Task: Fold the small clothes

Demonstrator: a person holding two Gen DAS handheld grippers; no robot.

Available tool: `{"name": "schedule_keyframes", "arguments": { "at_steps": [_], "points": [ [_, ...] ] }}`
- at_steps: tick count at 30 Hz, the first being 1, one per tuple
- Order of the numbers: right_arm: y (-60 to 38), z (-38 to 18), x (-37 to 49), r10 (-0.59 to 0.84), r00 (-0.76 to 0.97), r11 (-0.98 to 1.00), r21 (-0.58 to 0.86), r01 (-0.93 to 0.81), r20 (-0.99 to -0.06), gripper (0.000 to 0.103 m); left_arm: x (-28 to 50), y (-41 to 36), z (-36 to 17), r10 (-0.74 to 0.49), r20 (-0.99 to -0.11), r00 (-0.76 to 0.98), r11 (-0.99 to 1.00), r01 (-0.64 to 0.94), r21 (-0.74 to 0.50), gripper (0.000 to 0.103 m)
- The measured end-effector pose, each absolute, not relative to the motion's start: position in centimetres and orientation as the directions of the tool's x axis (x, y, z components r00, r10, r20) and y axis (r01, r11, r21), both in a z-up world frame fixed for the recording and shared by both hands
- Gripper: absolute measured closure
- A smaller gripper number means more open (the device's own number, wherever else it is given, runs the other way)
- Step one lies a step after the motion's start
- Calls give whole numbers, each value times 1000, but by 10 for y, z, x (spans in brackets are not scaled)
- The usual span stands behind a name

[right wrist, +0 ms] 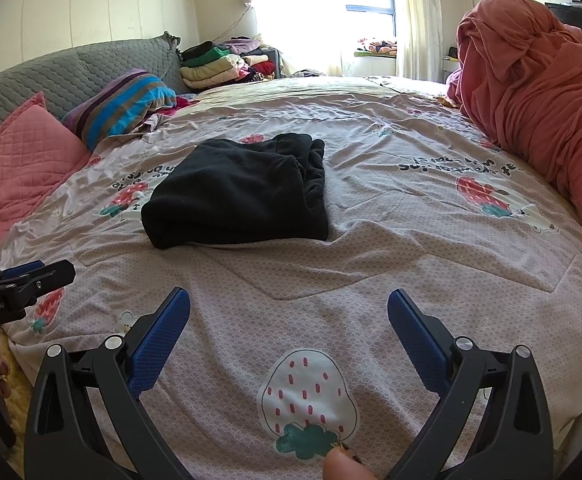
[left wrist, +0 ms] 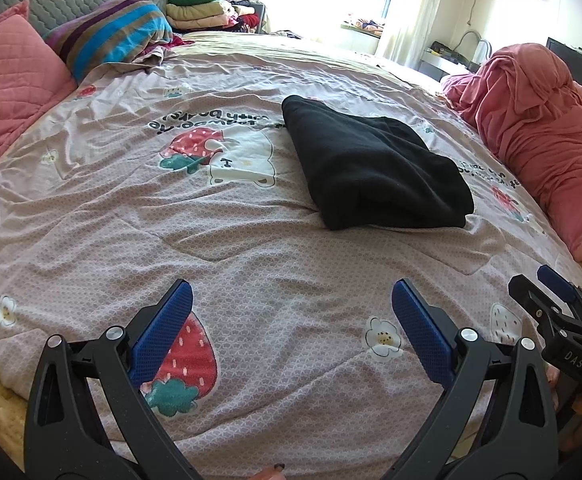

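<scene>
Both grippers, left gripper (left wrist: 291,320) and right gripper (right wrist: 289,328), have the fingers spread wide and hold nothing, low in each frame; the folded black garment (left wrist: 375,168) lies on the bed cover (left wrist: 251,248), centre of frame, well apart from them

Both the left gripper (left wrist: 291,312) and right gripper (right wrist: 289,320) are showing black frames, blue textured pads (left wrist: 163,332), silver screws (right wrist: 463,343).

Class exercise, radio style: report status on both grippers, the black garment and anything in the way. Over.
Left gripper open, empty. Right gripper open, empty. Black garment lies folded on the bedspread, clear of both grippers. Nothing between grippers and garment.
</scene>
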State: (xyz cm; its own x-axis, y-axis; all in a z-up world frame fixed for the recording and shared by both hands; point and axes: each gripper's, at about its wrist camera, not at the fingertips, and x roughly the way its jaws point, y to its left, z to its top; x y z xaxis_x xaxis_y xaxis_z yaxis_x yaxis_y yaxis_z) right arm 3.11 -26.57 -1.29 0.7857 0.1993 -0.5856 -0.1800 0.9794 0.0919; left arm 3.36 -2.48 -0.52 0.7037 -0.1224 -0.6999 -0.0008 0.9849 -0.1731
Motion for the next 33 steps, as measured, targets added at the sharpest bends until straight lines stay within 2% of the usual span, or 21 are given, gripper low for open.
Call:
{"name": "schedule_keyframes", "arguments": {
  "at_steps": [14,19,22,25,27,30,31,33],
  "points": [
    [-270,-15,31,185,787,982,88,-165,-588,4,33,-27,-5,-126,-702,701,985,4,-173,9],
    [-276,-19,30,134,786,991,74,-112,-603,4,31,-26,-6,-123,-699,705,985,-2,-175,9],
    [-297,-24,31,53,782,997,73,-10,-622,4,28,-23,-3,-113,-687,718,984,-18,-180,9],
    [-338,-26,28,-78,776,983,82,164,-626,4,25,-11,2,-112,-671,733,976,-45,-213,9],
    [-382,-26,23,-215,751,944,66,324,-624,5,27,4,5,-100,-669,736,969,-81,-234,9],
    [-456,-29,9,-420,664,831,31,555,-618,5,35,45,10,-43,-674,738,946,-187,-265,9],
    [-492,-32,0,-507,591,754,9,657,-628,5,39,67,12,-23,-675,737,929,-233,-286,9],
    [-547,-39,-17,-593,474,626,-2,780,-651,5,43,101,15,36,-683,730,905,-314,-288,9]
  ]
}}
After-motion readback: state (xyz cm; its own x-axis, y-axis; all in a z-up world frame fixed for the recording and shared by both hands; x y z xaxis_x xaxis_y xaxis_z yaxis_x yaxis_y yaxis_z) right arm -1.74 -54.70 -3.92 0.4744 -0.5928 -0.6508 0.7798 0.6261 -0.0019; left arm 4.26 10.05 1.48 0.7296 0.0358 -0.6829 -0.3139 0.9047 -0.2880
